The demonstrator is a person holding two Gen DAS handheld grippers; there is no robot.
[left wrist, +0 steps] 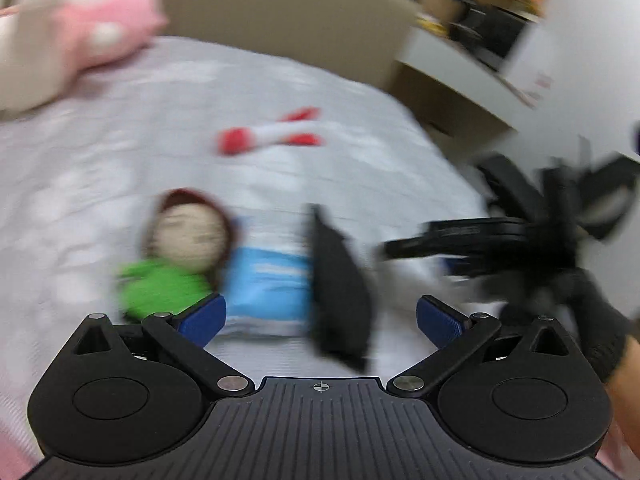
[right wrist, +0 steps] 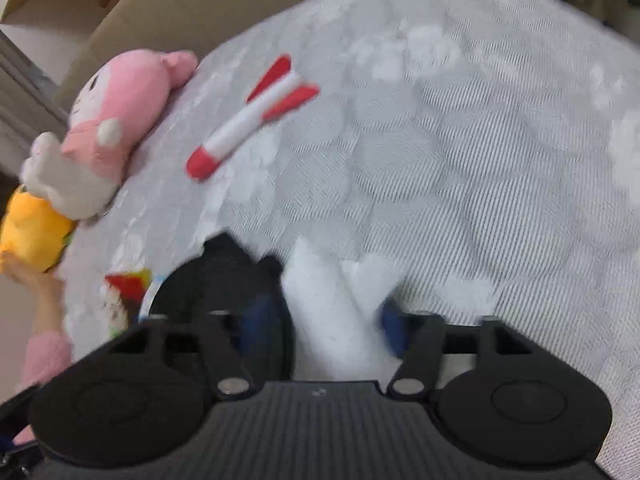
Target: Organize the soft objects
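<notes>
A soft doll (left wrist: 188,236) with brown hair, a green sleeve, a blue striped top, a black middle and white legs lies on the quilted bed (left wrist: 100,168). My left gripper (left wrist: 320,320) hovers open just over its torso, blue pads either side. From the right, my right gripper (left wrist: 404,254) reaches the doll's white legs. In the right wrist view the white legs (right wrist: 332,304) fill the gap of the right gripper (right wrist: 325,322), which looks shut on them. A red and white rocket plush (left wrist: 272,132) lies farther back. Everything is motion-blurred.
A pink and white plush (right wrist: 116,116) and a yellow plush (right wrist: 32,228) lie along the bed's left edge by the beige headboard (left wrist: 280,12). A gloved hand (left wrist: 600,320) holds the right gripper. Boxes and clutter (left wrist: 460,92) stand beyond the bed's right side.
</notes>
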